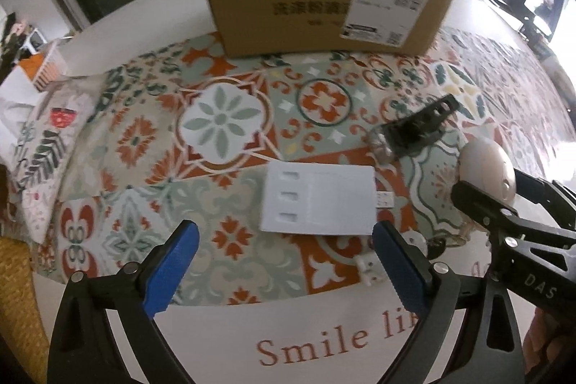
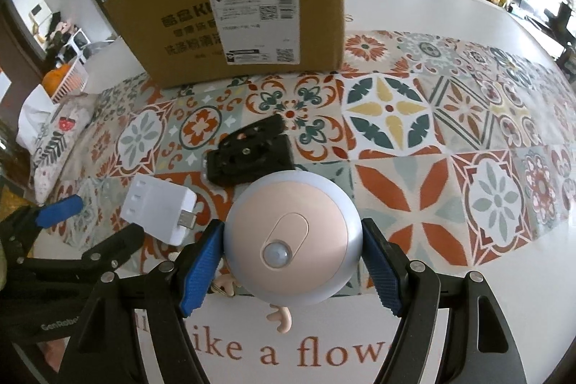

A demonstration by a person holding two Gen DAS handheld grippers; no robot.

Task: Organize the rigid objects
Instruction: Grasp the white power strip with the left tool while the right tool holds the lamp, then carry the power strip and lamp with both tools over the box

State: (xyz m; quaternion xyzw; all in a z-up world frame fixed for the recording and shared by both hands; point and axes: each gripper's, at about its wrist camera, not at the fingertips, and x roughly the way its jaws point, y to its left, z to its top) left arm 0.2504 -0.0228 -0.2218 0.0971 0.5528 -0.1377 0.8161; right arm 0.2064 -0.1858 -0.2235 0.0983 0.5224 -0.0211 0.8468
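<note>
Round pink sensor light (image 2: 292,240) getting grabbed

Right tool (image 2: 291,258) straddles it, pads not clamped yet; left tool (image 1: 284,261) spread wide near the white adapter (image 1: 318,200). Next: squeeze, carry to the cardboard box (image 2: 230,6) behind it.

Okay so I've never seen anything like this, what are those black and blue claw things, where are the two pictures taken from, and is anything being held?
Those claws are handheld two-finger grippers, one per hand, each with a fisheye camera looking along its fingers. One picture comes from the left gripper, which is open and holds nothing, just short of a white charger. The other comes from the right gripper: its blue pads sit either side of a round pink sensor light, though contact is not certain. A black clip and a cardboard box also rest on the patterned tablecloth.
</note>
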